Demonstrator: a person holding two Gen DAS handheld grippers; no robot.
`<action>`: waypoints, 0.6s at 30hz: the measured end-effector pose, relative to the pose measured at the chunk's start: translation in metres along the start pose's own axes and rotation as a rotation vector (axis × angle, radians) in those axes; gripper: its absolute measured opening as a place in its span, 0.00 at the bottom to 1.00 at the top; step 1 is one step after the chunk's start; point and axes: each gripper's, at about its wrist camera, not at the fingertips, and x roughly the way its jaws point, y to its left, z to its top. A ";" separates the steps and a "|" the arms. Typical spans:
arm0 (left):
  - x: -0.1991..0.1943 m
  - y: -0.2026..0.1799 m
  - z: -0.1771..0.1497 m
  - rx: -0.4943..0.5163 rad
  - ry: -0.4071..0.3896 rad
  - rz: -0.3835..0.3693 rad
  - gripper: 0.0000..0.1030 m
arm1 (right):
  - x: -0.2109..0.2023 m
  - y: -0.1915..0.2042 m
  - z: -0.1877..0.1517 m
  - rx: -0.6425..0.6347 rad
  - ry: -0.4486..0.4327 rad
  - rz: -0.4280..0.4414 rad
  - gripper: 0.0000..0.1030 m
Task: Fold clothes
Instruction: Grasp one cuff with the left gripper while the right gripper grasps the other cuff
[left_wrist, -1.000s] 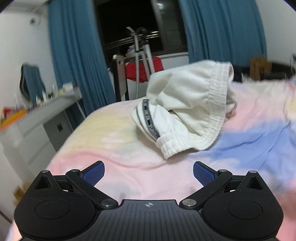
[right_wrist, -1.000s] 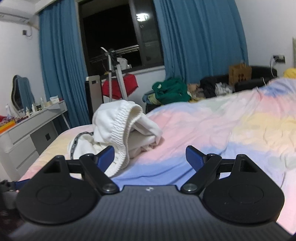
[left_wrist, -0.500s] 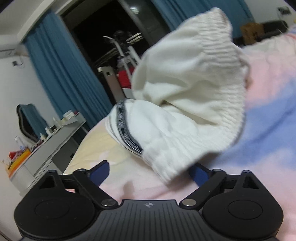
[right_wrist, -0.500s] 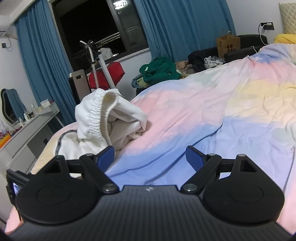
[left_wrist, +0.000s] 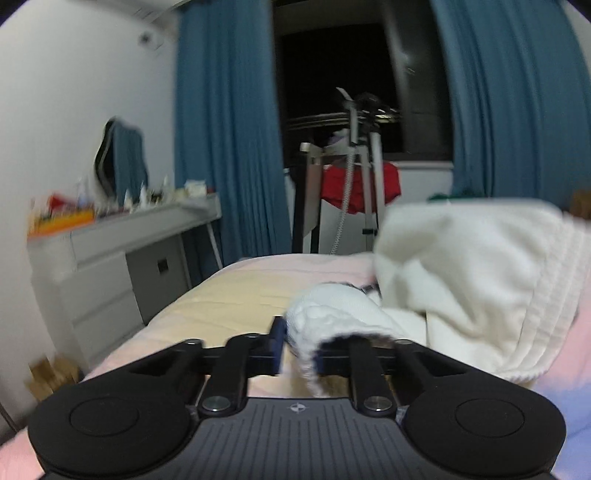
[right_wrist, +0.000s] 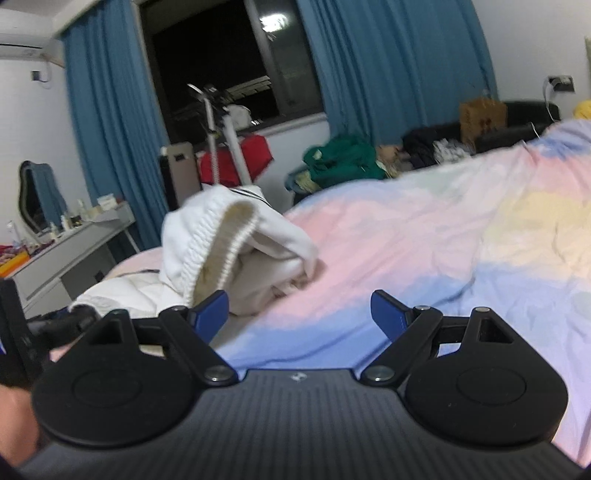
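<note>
Seemingly white garment (left_wrist: 461, 273) on bedspread (right_wrist: 424, 251)

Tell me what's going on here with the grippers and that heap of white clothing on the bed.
A person holding a gripper in each hand is starting to fold clothes on a pastel bedspread. The left gripper is closing on a ribbed edge of the white garment, with fabric already between its jaws. The right gripper is open and empty, just beside the crumpled pile. The garment is not yet spread out or folded.
</note>
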 end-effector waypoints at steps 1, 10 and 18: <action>-0.006 0.010 0.006 -0.029 -0.001 -0.009 0.12 | -0.002 0.002 0.000 -0.014 -0.014 0.005 0.83; -0.079 0.112 0.048 -0.036 0.054 -0.156 0.11 | -0.018 0.025 -0.001 -0.105 -0.010 0.036 0.82; -0.056 0.185 0.009 -0.143 0.221 -0.153 0.11 | -0.011 0.075 -0.028 -0.327 0.096 0.114 0.71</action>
